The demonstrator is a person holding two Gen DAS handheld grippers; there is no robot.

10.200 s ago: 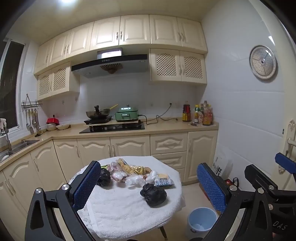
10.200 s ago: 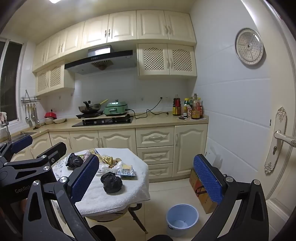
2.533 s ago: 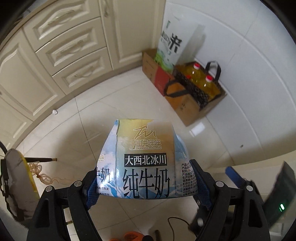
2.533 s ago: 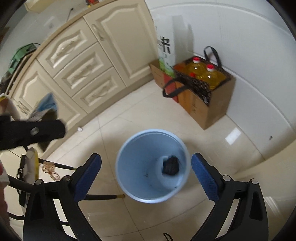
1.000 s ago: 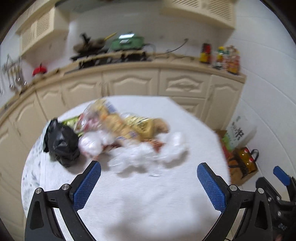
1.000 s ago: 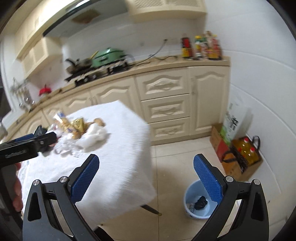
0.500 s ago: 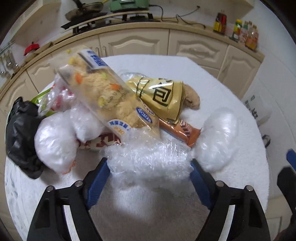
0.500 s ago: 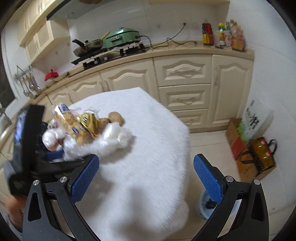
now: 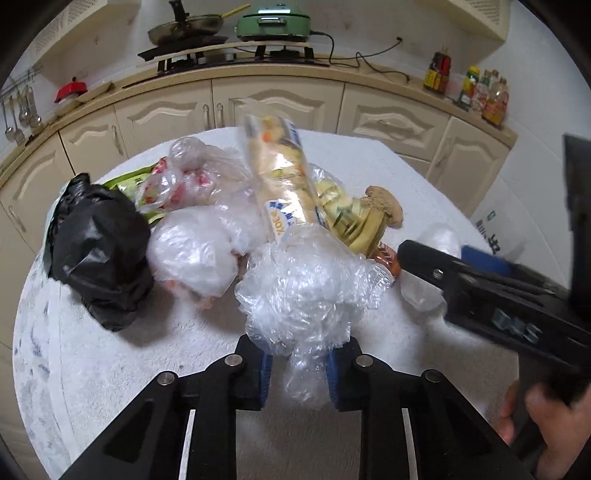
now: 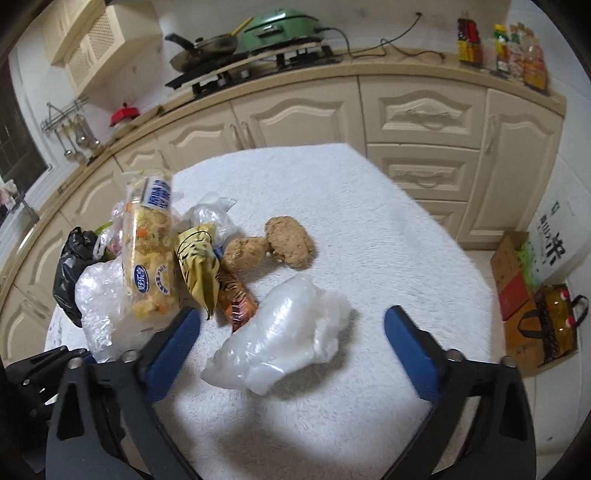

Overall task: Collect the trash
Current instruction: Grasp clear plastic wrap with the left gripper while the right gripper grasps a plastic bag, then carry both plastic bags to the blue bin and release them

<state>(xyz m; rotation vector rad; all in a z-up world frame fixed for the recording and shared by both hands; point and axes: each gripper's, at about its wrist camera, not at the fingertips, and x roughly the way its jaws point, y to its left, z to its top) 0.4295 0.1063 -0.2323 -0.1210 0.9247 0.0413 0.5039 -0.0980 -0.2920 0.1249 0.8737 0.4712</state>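
Two hand-held grippers: I am working both over a round desk [image 10: 369, 206] draped in a white towel.
Left hand-held gripper [image 9: 298, 363]: its blue pads are pinching the lower end of a crumpled wad of clear plastic wrap [image 9: 306, 280], which is bulging up and out above the jaws.
Right hand-held gripper [image 10: 291, 332]: it is standing wide apart and holding nothing, its pads flanking a white plastic bag [image 10: 284, 332] that is lying on the towel between them, touching neither.
Trash pile: it is sitting on the far left part of the desk, just beyond the wad.
Black bag [image 9: 98, 247]: it is resting at the pile's left edge.
Snack packet [image 10: 151, 251]: this long clear packet is leaning tilted atop the heap, beside a yellow wrapper [image 10: 197, 266] and an orange wrapper [image 10: 236, 299].
Brown lumps [image 10: 271, 245]: two are lying touching each other, just beyond the white bag.
Background: I am seeing a stove with a wok [image 9: 186, 27] and a green cooker [image 9: 275, 24] on the kitchen worktop.
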